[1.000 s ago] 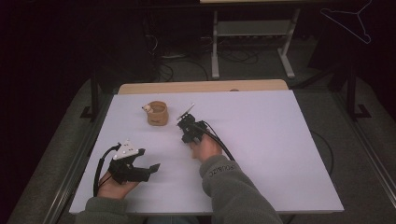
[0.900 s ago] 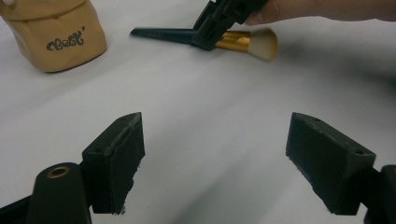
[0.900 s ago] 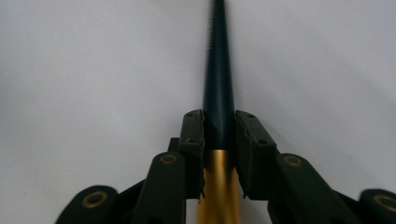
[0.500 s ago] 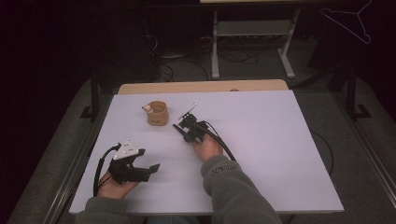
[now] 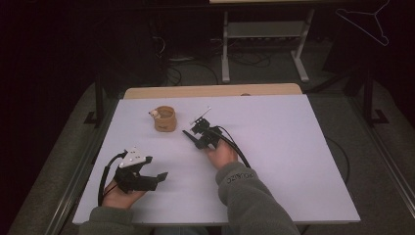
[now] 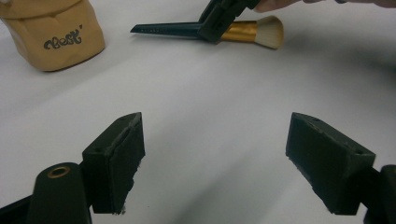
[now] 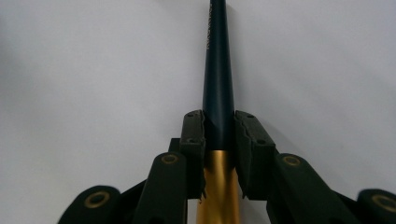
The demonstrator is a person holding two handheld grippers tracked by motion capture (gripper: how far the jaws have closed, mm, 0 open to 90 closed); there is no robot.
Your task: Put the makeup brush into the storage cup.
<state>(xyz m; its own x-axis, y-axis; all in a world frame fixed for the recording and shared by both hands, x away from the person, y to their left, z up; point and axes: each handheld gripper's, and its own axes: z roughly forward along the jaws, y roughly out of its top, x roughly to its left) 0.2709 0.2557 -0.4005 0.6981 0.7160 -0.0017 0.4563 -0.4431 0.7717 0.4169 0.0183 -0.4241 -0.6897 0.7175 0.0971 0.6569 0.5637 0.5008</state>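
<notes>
The right tool (image 5: pixel 195 137) had just been closing and now held a makeup brush (image 6: pixel 219 31) by its waist, the jaws pinched where the dark tapered handle met the gold ferrule, as the right gripper view showed (image 7: pixel 218 135). The brush lay about level just over the white counter (image 5: pixel 303 161), near its middle, its pointed handle end aimed left toward a tan holder (image 5: pixel 165 119) that stood a little to the far left, apart from it; the pale bristles pointed right. The left tool (image 5: pixel 147 177) rested at the near left with its jaws spread wide and nothing between them. The step in hand looked like carrying the brush to the holder and standing it inside. To do that well, the grip probably needed to stay firm on the slick ferrule, since the taper could let the brush slide out toward its thin end. The hand would likely have to lift clear first, tip the handle downward, and come in over the holder's mouth rather than from the side, so the light holder was not knocked over. The idle left tool could steady the holder if it wobbled.
</notes>
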